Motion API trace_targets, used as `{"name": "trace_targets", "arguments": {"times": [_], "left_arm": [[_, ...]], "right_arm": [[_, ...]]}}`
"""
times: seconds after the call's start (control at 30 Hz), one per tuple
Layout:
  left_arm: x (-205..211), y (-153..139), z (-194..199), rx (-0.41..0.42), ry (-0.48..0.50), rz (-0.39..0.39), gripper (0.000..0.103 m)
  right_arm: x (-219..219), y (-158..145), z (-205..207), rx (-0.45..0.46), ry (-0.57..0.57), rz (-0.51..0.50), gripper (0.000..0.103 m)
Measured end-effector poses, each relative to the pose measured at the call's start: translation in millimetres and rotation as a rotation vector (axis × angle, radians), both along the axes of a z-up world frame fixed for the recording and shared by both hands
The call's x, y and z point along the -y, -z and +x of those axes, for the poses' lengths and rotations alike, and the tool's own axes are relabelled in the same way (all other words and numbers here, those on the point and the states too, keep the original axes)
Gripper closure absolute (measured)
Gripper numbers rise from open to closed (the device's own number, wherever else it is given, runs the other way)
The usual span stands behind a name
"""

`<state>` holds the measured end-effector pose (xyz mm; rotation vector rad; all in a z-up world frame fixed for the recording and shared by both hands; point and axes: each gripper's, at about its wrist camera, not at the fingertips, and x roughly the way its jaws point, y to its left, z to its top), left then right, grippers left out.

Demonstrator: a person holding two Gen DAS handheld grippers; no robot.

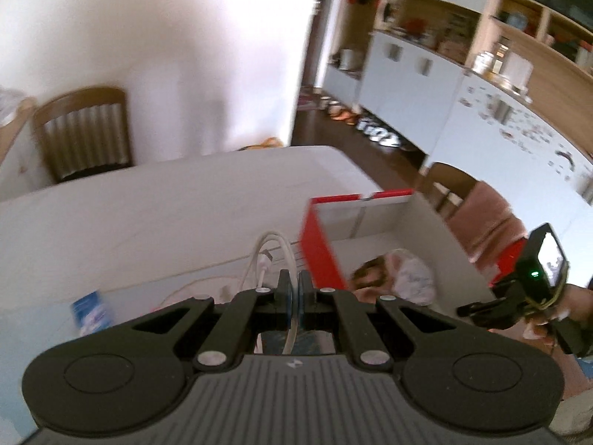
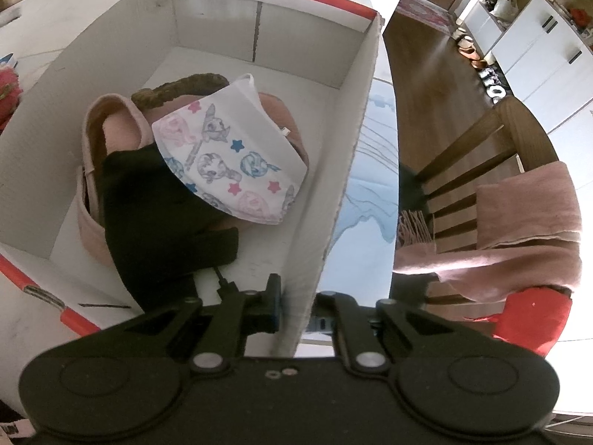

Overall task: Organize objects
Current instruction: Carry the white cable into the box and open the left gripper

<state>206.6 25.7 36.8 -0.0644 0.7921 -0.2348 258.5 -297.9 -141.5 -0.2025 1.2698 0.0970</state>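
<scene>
Nearest me, my left hand-held gripper (image 1: pixel 295 293) is clenched on a looped white cable (image 1: pixel 272 256), lifted above the bench (image 1: pixel 148 215) beside the box (image 1: pixel 318 244). I judge the cable light, limp and slippery, best pinched where its loops bunch. My right hand-held gripper (image 2: pixel 292 304) grasps the box's cardboard wall (image 2: pixel 333 204), steadying it; a patterned cloth (image 2: pixel 229 155) lies inside

Left gripper (image 1: pixel 294 296): jaws closed on a white cable (image 1: pixel 272 256). Right gripper (image 2: pixel 294 304): steeply downward, jaws clamped across the box wall (image 2: pixel 344 170).
</scene>
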Motion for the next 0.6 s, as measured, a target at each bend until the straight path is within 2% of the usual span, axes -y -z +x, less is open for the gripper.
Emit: {"name": "trace_targets", "arguments": {"times": [0.33, 0.6], "left_arm": [[88.7, 6.3, 40.0, 0.007, 0.201, 0.033, 0.1], [141.9, 24.4, 64.7, 0.028, 0.294, 0.116, 0.1]], "right_arm": [[-1.8, 0.0, -1.3, 0.006, -0.011, -0.001, 0.096], [-2.1, -1.8, -2.1, 0.008, -0.013, 0.001, 0.096]]}}
